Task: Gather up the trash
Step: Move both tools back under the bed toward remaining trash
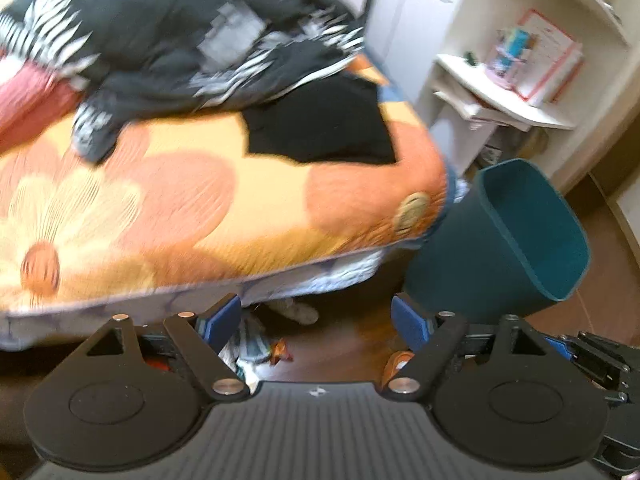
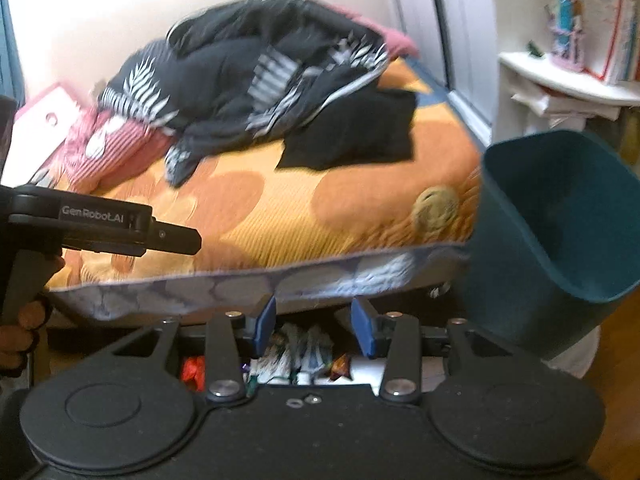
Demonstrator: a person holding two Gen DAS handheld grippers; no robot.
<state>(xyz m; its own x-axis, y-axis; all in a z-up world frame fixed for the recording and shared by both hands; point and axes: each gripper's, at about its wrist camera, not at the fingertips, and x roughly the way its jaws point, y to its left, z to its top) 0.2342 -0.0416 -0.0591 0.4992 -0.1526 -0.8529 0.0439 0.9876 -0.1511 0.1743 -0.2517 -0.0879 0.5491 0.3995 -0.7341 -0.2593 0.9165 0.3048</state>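
A heap of crumpled wrappers [image 1: 256, 350] lies on the wooden floor at the foot of the bed, white and green ones with an orange one beside them. My left gripper [image 1: 316, 320] hangs above the floor just right of the heap, open, with nothing between its blue pads. In the right wrist view the same wrappers [image 2: 298, 356] show below and between the fingers of my right gripper [image 2: 314, 322], which is open and not pressing on them. A teal bin [image 1: 500, 248] [image 2: 560, 240] stands tilted against the bed's corner, to the right of both grippers, its inside dark.
A bed with an orange flowered cover [image 1: 200, 208] [image 2: 280, 216] fills the view ahead, with dark patterned clothes [image 1: 180, 40] and a black garment [image 1: 320, 128] on it. A white shelf with books [image 1: 520, 80] stands at right. A person's hand [image 2: 24, 320] grips a handle at left.
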